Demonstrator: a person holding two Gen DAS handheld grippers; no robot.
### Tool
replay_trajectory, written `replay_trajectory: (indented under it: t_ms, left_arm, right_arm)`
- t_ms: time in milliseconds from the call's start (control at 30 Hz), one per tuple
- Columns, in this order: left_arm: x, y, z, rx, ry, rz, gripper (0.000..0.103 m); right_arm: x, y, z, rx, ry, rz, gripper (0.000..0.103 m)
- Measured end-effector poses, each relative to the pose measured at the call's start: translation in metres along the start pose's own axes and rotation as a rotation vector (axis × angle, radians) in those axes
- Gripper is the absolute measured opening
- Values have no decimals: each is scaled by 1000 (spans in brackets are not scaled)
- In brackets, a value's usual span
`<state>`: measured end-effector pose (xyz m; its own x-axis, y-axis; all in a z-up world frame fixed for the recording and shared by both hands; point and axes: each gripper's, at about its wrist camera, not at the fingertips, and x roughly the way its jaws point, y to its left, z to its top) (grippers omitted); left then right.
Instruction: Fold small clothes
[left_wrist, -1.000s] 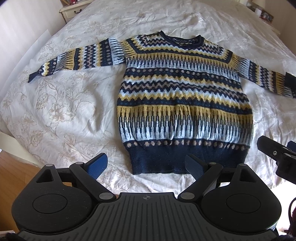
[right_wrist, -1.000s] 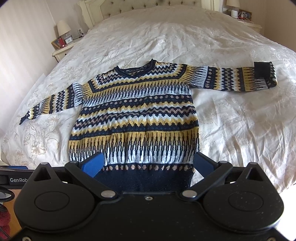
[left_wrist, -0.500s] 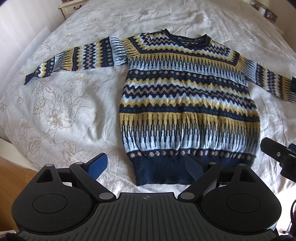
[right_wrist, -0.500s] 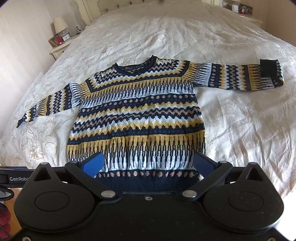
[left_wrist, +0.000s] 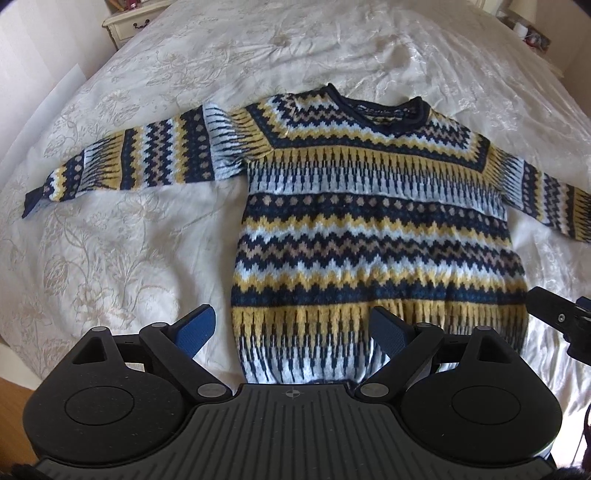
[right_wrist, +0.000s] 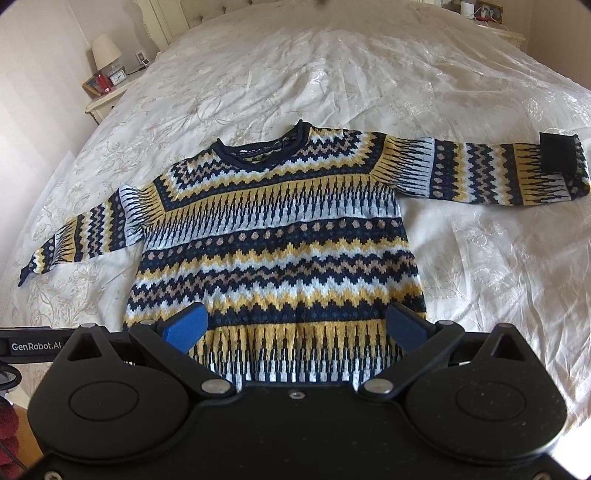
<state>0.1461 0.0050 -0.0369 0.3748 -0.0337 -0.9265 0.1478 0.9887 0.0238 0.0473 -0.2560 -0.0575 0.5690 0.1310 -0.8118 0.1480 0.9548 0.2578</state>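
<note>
Navy, mustard-yellow, pale blue and tan zigzag, dot and spike bands across the sweater (left_wrist: 373, 236), with solid navy collar and cuffs. Cream-white floral damask on the bedspread (left_wrist: 110, 240). Blue pads (right_wrist: 186, 326) on black gripper fingers.

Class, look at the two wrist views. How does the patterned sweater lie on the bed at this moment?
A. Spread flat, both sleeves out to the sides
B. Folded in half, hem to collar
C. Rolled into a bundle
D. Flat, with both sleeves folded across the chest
A: the sweater lies flat on the bed, one sleeve stretching out to each side.
</note>
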Motion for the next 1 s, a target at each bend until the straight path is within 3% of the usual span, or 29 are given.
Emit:
replay_trajectory:
  t_ms: [67,133,400,633,900,1000]
  left_arm:
    - [2,-2,10,18,-31,-19,88]
    - [5,-5,20,48,-49,-43,78]
    - [21,-16,35,137,-74,-90,78]
    - [31,-20,42,120,-90,-132,77]
    - [35,-42,45,87,-100,-56,77]
    - [38,-53,44,72,-85,-52,77]
  right_arm:
    - [5,-2,7,15,-12,-10,102]
    - [9,-5,13,36,-30,-27,102]
    - [23,-23,21,103,-77,-81,102]
    - [28,-42,23,52,-89,-168,102]
    - [35,-101,51,-8,-89,-244,101]
    - [40,-131,68,-28,-98,-273,95]
